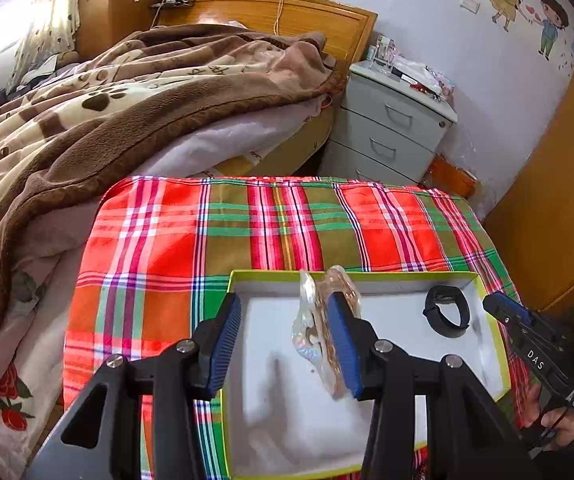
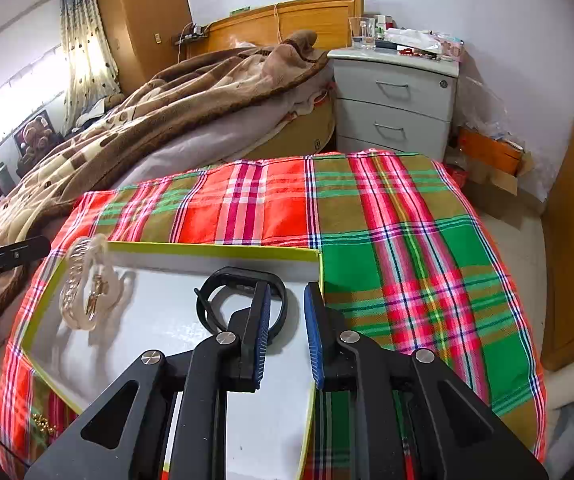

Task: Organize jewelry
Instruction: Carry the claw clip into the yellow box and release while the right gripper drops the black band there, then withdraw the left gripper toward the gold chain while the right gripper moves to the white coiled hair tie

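- Jewelry: a clear packet [image 1: 319,332] of it hangs against one pad of the wide-open left hand-held gripper [image 1: 283,344], above the box [image 1: 491,320], apparently just released.
- The black band [image 2: 243,300] lies inside the box; the right hand-held gripper [image 2: 287,332], partly open, holds nothing.

A home bedroom: a bed [image 2: 159,120] under a brown blanket [image 1: 99,120], a grey nightstand [image 2: 395,100], a curtained window [image 2: 19,104] and cartoon wall stickers [image 1: 527,8].

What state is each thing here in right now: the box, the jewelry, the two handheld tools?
Box: open, lidless, on the plaid cloth.
Black wristband: lying inside the box.
Clear jewelry packet: against one left finger, not clamped.
Left gripper: fingers wide apart.
Right gripper: fingers apart, empty.
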